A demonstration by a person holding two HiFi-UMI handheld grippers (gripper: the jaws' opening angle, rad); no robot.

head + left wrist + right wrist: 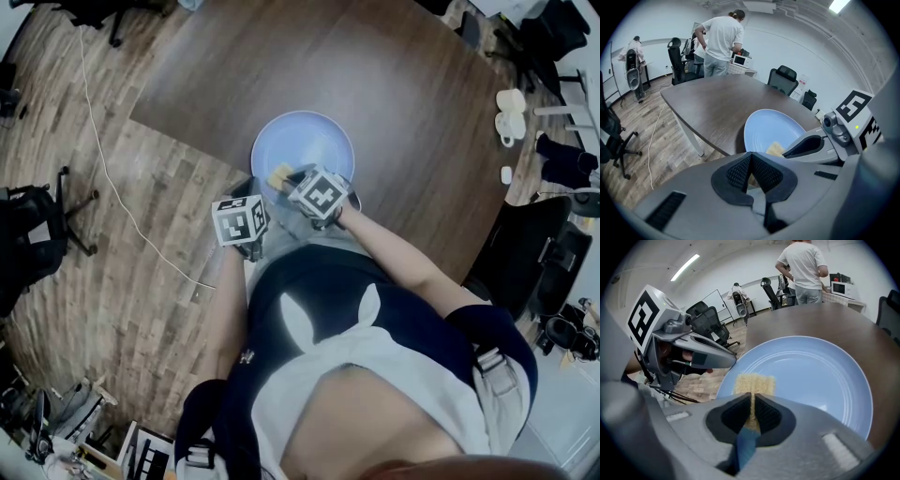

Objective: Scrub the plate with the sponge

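1. Both tongs are working at the near corner of the table (412, 103): my right gripper (753, 401) is pinching the sponge (754, 383) tight, its yellow end sticking out over the near-left part of the blue plate (811, 376)
2. My left gripper (750, 164) is hovering just beside the plate's near-left rim with its jaws pressed together, and I am seeing nothing between them
3. I am judging the scrubbing as just beginning or under way; the sponge is sitting low over the plate, though I am not managing to tell whether it is touching
4. Next I am needing to press the sponge down and sweep it across the plate's middle and far side, perhaps steadying the rim with the left
5. The plate is lying close to the table edge, so pushing toward me is risking a slide off; away from me the tabletop is offering plenty of open room
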